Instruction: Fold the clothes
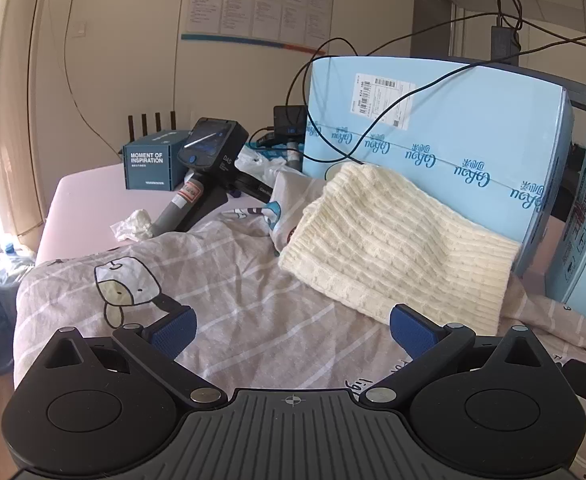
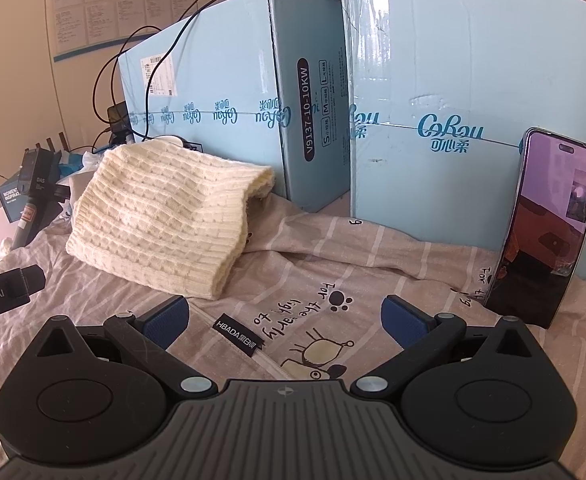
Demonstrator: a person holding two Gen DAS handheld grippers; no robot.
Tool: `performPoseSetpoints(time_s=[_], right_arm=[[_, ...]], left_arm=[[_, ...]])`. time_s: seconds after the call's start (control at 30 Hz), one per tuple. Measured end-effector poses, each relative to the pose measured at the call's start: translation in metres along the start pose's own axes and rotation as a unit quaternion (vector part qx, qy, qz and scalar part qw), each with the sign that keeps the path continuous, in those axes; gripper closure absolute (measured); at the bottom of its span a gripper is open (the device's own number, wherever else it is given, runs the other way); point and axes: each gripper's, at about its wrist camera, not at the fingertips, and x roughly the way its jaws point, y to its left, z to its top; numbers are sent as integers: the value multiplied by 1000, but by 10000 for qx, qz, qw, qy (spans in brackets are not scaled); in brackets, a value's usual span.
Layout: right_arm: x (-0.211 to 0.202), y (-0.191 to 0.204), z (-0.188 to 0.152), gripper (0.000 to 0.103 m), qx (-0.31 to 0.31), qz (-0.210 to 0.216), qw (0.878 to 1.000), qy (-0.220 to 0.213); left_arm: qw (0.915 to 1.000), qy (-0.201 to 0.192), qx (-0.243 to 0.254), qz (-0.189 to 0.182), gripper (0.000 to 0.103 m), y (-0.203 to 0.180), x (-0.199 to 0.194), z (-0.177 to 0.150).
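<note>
Cream knit sweater (image 2: 161,216) looks already folded into a compact bundle, lying toward the back edge of the bed, leaning against the blue cartons (image 2: 229,80). Judging by that, one garment seems done; no other loose clothing to fold is clearly visible, only the printed striped bedsheet (image 2: 333,248) underneath. Left gripper (image 1: 293,326) jaws spread wide, empty, over the sheet just in front of the sweater's near hem. Right gripper (image 2: 285,320) also spread wide, holding nothing, sweater just ahead to its left. Phone (image 2: 549,224) propped against the carton at the right.
</note>
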Motion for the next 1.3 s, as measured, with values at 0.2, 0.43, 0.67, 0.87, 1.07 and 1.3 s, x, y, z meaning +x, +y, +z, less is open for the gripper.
performPoseSetpoints(time_s=[0.2,0.43,0.67,0.87,1.07,1.3], right_arm=[[0,0,0,0,-4,-6,10000,-2],[0,0,0,0,-18,-34,10000,-20],[1,0,-1,0,-20,-39,10000,0],[3,0,-2,0,-18,-45,10000,23],[3,-1,-2,0,-24,-40,10000,22],[4,0,-2,0,-30,-65,10000,33]], left_arm=[[10000,-12,5,1,0,0,0,0],[10000,-2,28,-45,0,-1,0,-1],[10000,9,26,-27,0,-1,2,-2],[10000,26,47,-51,0,-2,3,-3],[10000,35,52,-44,0,-3,4,-3],[9999,8,49,-105,0,-2,3,-3]])
